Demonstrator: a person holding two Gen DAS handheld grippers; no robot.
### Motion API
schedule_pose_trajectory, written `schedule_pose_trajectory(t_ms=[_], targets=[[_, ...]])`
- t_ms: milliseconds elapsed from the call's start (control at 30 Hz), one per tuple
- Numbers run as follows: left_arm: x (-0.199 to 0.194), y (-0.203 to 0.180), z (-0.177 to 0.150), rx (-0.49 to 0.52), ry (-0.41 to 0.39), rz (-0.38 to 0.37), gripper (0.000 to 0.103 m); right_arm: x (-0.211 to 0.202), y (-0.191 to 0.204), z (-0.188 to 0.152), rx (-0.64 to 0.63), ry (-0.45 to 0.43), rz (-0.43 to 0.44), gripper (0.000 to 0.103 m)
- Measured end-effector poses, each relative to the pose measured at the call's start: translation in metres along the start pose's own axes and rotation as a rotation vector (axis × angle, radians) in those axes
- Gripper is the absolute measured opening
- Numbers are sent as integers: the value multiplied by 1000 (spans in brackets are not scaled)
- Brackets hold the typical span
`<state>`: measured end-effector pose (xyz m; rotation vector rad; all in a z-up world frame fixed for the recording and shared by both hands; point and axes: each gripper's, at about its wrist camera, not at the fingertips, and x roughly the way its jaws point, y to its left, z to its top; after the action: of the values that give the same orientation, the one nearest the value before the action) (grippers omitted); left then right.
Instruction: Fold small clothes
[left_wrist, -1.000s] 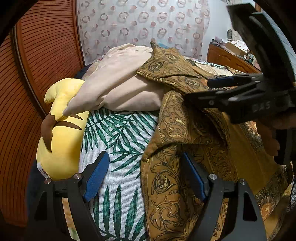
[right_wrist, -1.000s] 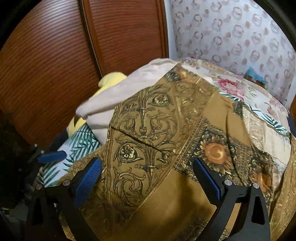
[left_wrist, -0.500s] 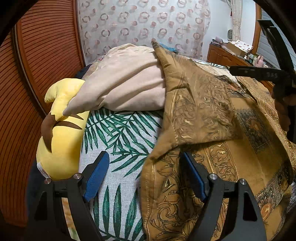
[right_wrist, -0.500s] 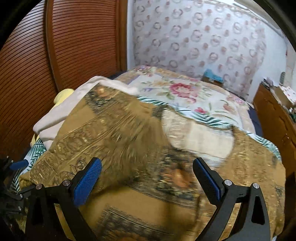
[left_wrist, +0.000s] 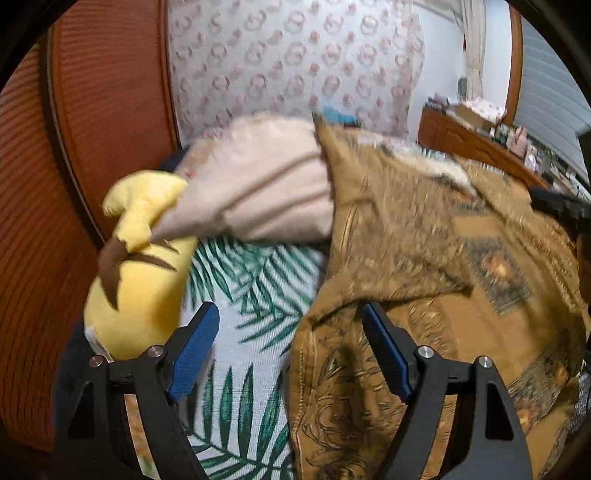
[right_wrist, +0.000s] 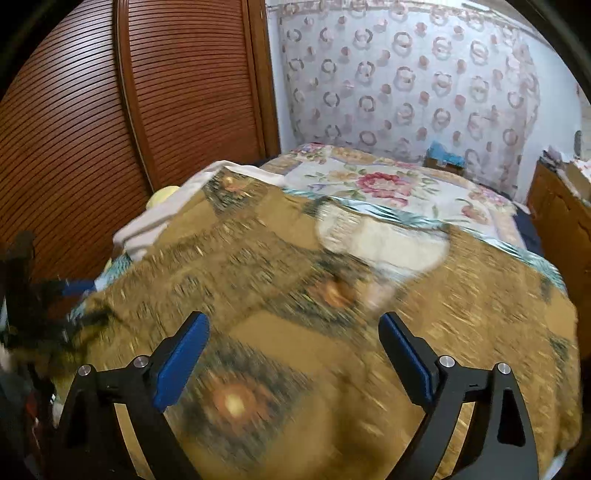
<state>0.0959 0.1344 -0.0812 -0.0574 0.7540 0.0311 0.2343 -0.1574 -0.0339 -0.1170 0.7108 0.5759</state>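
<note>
Off the outer side of the left gripper's spread fingers lies a yellow plush toy with brown markings, with a beige folded cloth beyond them, both apparently parked clear of the work. The ochre-brown ornament-printed garment lies spread on the palm-leaf-printed bed cover, its edge between those fingers but unpinched, probably opened out flat for folding. The right gripper's fingers, wide but closing, hang over it empty.

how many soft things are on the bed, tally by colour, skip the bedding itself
brown patterned: 1, the brown patterned garment spread over the near part of the bed
beige: 1, the beige cloth lying bunched behind it
yellow: 1, the yellow plush toy at the bed's left edge, partly under the beige cloth
total: 3
</note>
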Motion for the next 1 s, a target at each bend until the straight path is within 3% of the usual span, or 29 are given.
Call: schedule_pose_trajectory(t_ms=[200, 433, 667, 1000], targets=[[-29, -32, 25, 64, -84, -26, 81, -52, -47, -35, 72, -12, -81, 92], [-20, -93, 54, 137, -107, -134, 81, -97, -107, -62, 184, -39, -181, 91], [16, -157, 79, 219, -59, -227, 81, -108, -150, -79, 270, -11, -257, 89], [81, -229, 96, 355, 58, -282, 81, -99, -192, -95, 391, 51, -281, 85]])
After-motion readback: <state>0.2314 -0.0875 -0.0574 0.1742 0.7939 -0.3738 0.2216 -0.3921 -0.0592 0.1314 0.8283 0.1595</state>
